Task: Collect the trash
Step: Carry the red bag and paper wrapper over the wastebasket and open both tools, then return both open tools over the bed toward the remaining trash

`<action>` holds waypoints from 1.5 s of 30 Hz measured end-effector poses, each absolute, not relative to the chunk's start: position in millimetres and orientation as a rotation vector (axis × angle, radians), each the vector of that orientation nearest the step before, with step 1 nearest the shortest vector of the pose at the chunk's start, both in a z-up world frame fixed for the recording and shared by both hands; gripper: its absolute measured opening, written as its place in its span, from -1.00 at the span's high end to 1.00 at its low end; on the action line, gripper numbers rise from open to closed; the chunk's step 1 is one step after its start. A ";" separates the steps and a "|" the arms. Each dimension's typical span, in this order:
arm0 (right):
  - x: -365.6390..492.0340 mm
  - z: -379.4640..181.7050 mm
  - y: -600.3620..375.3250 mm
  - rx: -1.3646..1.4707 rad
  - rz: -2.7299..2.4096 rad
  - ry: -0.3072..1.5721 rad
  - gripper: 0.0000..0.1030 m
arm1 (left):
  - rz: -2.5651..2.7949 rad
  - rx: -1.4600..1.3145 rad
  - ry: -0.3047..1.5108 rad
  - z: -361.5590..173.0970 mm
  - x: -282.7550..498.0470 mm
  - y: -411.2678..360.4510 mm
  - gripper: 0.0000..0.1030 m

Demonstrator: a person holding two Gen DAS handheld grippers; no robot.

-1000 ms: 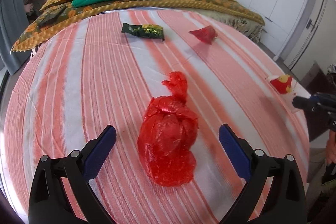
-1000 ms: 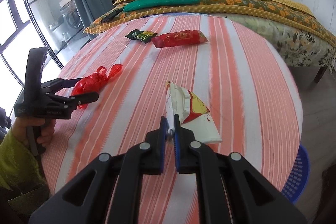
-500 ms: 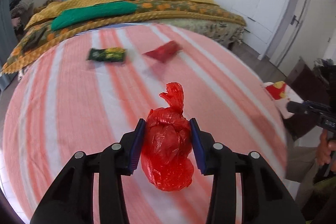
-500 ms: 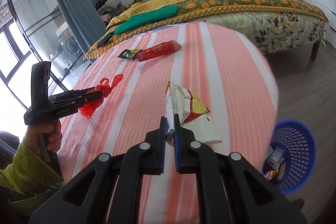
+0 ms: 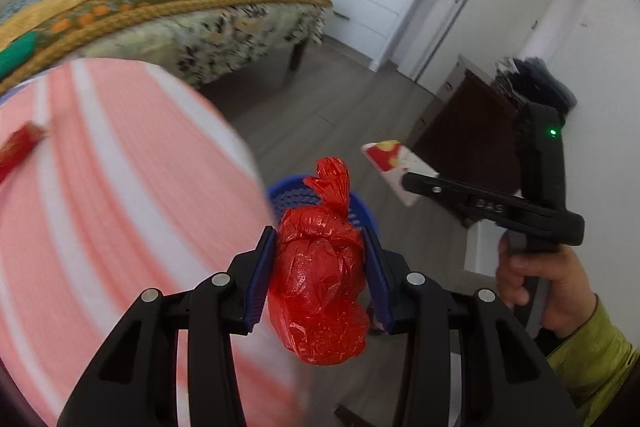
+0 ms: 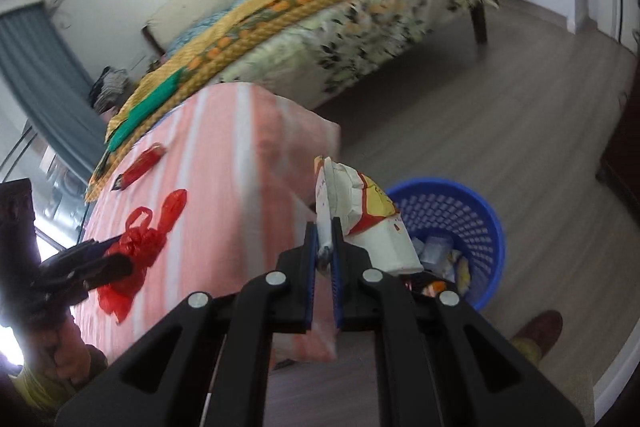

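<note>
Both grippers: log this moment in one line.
left gripper: shut on red bag | right gripper: shut on wrapper | basket: below, on floor

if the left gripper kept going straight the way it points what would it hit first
Probably the blue basket: its rim shows just past the red bag that the left gripper holds. Depth is unclear; the basket stands on the floor, so the gripper might pass over it.

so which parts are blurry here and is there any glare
Left wrist view: the striped tablecloth is motion-smeared, while the red bag in the left gripper is sharp. Right wrist view: the bed and tablecloth are soft, and a blown-out window patch glares at lower left.
</note>
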State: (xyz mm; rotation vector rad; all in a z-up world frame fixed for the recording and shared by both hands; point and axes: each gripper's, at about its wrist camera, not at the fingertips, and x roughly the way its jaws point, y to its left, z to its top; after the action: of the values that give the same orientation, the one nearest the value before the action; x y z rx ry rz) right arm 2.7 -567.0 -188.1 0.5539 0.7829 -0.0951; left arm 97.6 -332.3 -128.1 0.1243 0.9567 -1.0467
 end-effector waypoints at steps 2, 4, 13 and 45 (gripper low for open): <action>3.3 -203.0 -586.6 0.602 -0.114 0.800 0.87 | -1.063 0.154 0.977 -140.9 92.0 -368.7 0.17; 5.3 -223.6 -610.6 0.682 -0.136 0.813 0.87 | -1.069 0.182 0.998 -156.3 91.2 -399.9 0.17; 20.2 -306.2 -686.0 0.929 -0.170 0.860 0.87 | -1.013 0.249 1.062 -235.3 114.3 -484.1 0.14; 40.0 -186.2 -388.0 0.257 -0.039 0.814 -0.74 | -0.566 0.245 0.887 -161.6 124.1 -141.7 -0.89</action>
State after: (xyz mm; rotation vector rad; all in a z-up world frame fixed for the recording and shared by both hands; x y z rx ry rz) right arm 40.0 -388.0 -186.2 0.2574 0.8144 -0.0391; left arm 124.1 -141.7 -161.6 0.2447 0.8871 -0.5658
